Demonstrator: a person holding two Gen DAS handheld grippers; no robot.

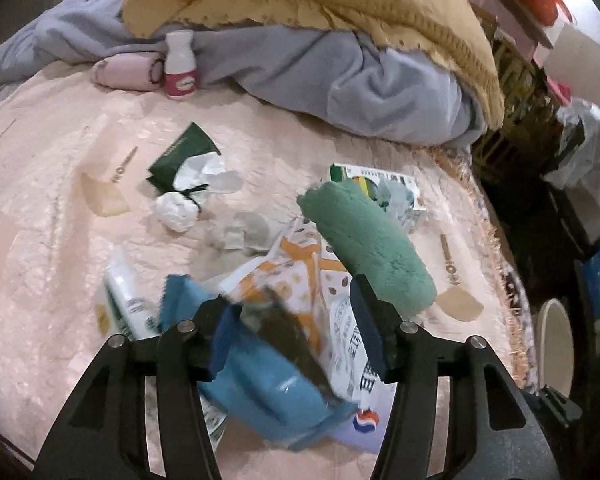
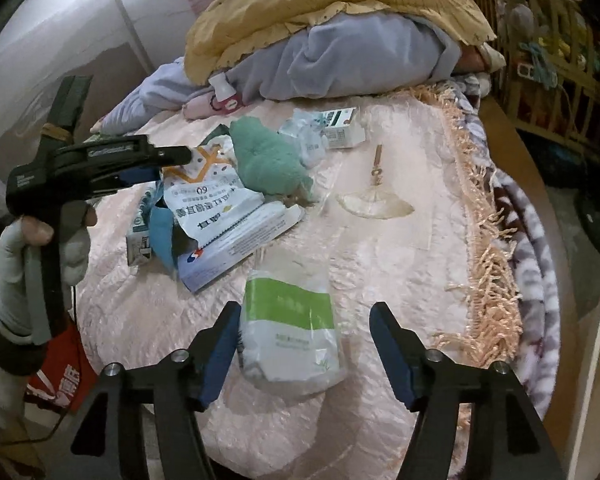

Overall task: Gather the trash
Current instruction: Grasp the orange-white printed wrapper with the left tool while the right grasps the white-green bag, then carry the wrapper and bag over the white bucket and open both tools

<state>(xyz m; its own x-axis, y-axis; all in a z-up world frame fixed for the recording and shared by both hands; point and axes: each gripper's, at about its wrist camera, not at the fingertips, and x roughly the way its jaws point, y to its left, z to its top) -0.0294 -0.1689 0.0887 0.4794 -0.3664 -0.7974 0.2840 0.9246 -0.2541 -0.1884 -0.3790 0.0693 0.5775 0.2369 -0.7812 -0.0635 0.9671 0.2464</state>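
Bed point(image 2: 380, 248), pink quilted cover, fringed edge. Lying on it: green-and-white plastic packet point(image 2: 290, 332); white box point(image 2: 240, 240); green rolled towel point(image 2: 268, 156); crumpled tissue point(image 1: 176, 210); dark green booklet point(image 1: 180, 154); white bottle point(image 1: 180, 64), upright; heaped grey and mustard blankets point(image 2: 340, 28).

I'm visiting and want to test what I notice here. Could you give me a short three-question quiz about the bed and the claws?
1. True or false: the right claw is open around the green-banded plastic pack.
2. Which rolled towel lies partly on the orange-patterned snack bag: A) green B) pink C) yellow?
3. Fill in: the small white bottle near the bedding pile has a ____ label.

Key: 1 true; 2 A, the green towel; 3 pink.
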